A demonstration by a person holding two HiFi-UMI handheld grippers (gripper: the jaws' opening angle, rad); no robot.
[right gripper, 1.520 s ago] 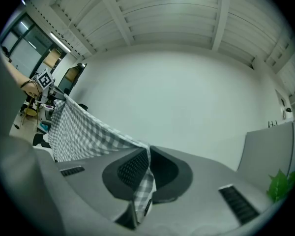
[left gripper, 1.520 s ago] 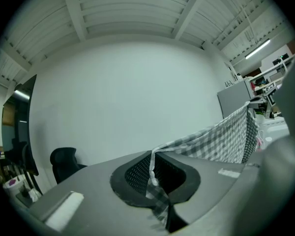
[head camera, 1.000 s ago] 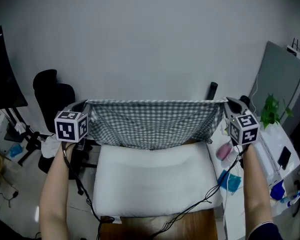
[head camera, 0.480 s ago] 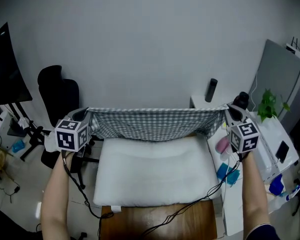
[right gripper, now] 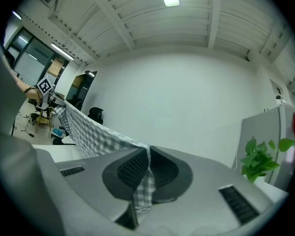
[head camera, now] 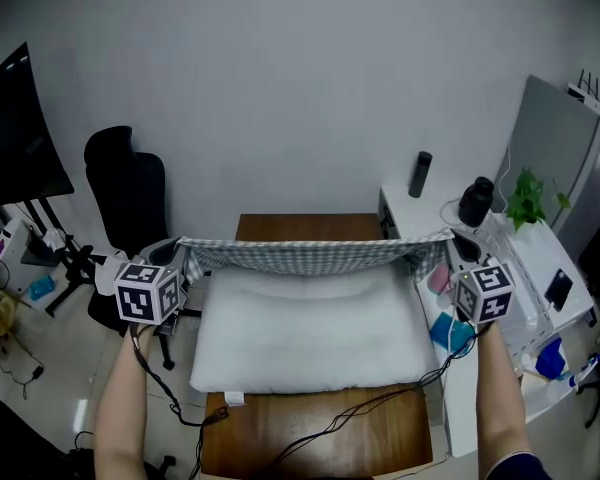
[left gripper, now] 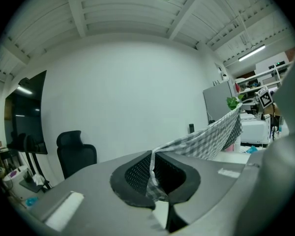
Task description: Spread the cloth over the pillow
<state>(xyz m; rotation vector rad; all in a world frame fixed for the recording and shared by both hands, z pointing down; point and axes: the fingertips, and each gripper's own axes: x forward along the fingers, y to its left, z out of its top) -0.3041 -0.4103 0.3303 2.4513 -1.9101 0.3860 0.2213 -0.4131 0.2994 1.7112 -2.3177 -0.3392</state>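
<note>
A grey-and-white checked cloth [head camera: 315,257] hangs stretched in a band above the far edge of a white pillow [head camera: 310,333] lying on a wooden table [head camera: 310,438]. My left gripper [head camera: 177,249] is shut on the cloth's left corner, beside the pillow's far left corner. My right gripper [head camera: 452,240] is shut on the right corner. In the left gripper view the cloth [left gripper: 206,137] runs from the pinched jaws [left gripper: 152,181] off to the right. The right gripper view shows the cloth [right gripper: 88,134] leading left from its closed jaws [right gripper: 146,178].
A black office chair [head camera: 130,183] stands left of the table, with a dark monitor [head camera: 15,128] further left. A white side table [head camera: 500,268] on the right carries a dark bottle [head camera: 419,174], a black pot [head camera: 476,201], a green plant [head camera: 528,196] and small items. Cables [head camera: 370,413] cross the table's near edge.
Both grippers have lowered the stretched cloth: it hung as a deep curtain behind the pillow and now shows as a thin band near the pillow's far edge. The bare far part of the table has come into view.
</note>
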